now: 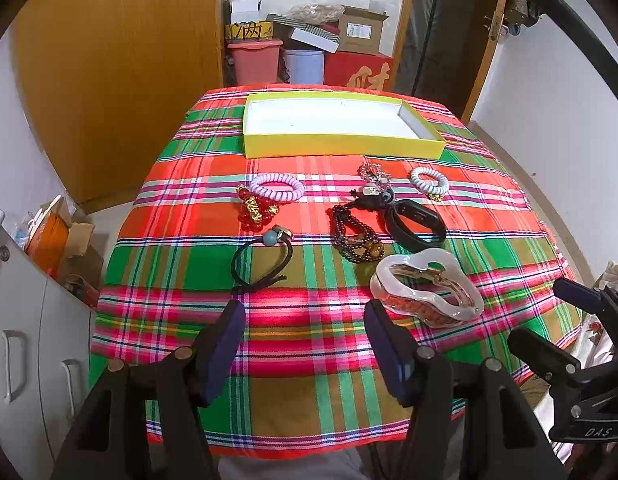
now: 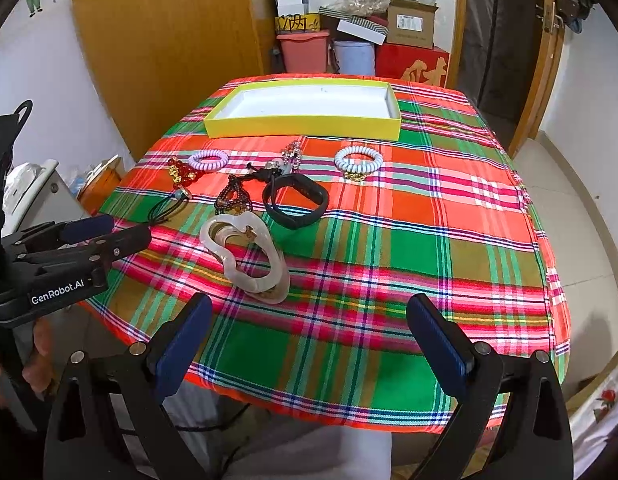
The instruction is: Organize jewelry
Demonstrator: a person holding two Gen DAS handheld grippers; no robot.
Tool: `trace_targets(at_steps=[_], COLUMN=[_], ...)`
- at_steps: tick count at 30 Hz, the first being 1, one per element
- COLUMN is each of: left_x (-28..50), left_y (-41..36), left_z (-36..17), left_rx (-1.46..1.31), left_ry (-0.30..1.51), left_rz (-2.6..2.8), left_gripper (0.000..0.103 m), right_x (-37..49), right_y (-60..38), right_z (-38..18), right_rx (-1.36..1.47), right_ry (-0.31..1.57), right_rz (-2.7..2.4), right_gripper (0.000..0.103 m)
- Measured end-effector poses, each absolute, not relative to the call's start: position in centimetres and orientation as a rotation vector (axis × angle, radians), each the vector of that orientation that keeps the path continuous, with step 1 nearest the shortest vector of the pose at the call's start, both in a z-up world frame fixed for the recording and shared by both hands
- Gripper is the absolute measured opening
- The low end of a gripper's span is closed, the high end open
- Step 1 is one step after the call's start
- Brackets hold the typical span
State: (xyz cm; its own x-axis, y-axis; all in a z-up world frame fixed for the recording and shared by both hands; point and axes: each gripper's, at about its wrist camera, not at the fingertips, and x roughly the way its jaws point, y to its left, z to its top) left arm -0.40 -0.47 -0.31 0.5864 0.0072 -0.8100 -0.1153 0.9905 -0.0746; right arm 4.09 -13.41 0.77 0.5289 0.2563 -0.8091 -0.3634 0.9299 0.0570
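Plaid cloth (image 1: 309, 360) carries all the jewelry; the box (image 1: 341, 146) at the far edge is bare. Left gripper (image 1: 305, 340) gapes over the near edge.

Right gripper (image 2: 309, 340) gapes too, holding nothing; nearest is the clip (image 2: 245, 256), probably first into the box (image 2: 305, 126).

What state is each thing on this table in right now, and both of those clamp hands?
Yellow box: lidless, nothing in it.
Large hair claw: lying flat, untouched.
Black wristband: on the cloth, unheld.
Black hair tie: on the cloth, unheld.
Left gripper: open, holding nothing.
Right gripper: open, holding nothing.
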Motion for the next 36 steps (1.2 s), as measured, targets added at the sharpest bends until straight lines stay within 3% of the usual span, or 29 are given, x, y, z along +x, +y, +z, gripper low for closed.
trace_targets(at_steps=[36], left_x=[-0.48], left_y=[-0.56], left_z=[-0.15], left_rx=[-0.124], left_ry=[0.943], left_rz=[0.066], left_gripper=[0.062], right_x=[4.09], right_y=[-13.12], right_z=[0.51], right_rx=[-0.13], right_ry=[0.957], right_rz=[0.371], right_gripper=[0.098])
